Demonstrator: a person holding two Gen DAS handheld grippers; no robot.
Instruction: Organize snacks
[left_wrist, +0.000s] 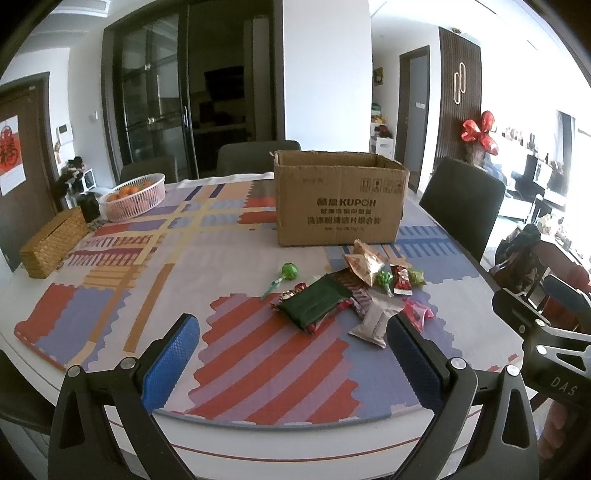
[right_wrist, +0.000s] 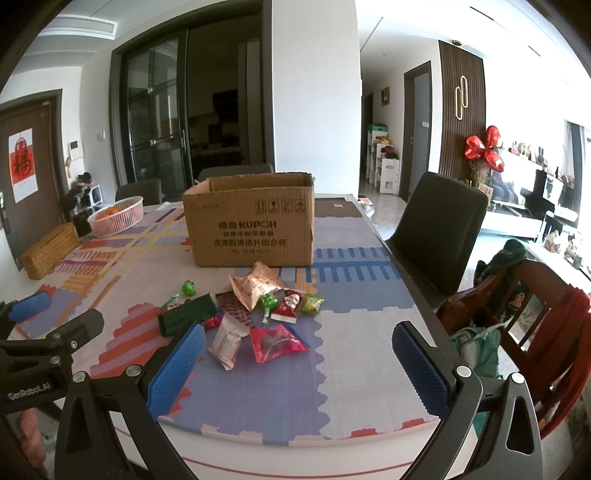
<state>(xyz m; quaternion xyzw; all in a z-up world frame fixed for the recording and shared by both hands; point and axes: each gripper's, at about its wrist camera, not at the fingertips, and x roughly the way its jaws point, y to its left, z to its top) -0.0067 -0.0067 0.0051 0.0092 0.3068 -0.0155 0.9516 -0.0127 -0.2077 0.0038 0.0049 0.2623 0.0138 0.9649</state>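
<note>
Both grippers hover over the near edge of the tabletop (right_wrist: 369, 369), jaws spread wide and empty — left gripper (left_wrist: 293, 354), right gripper (right_wrist: 299, 363). The snack pile (right_wrist: 258, 314) lies loose on the patterned mat, just near of the open cardboard box (right_wrist: 251, 221) — none inside that shows.
</note>
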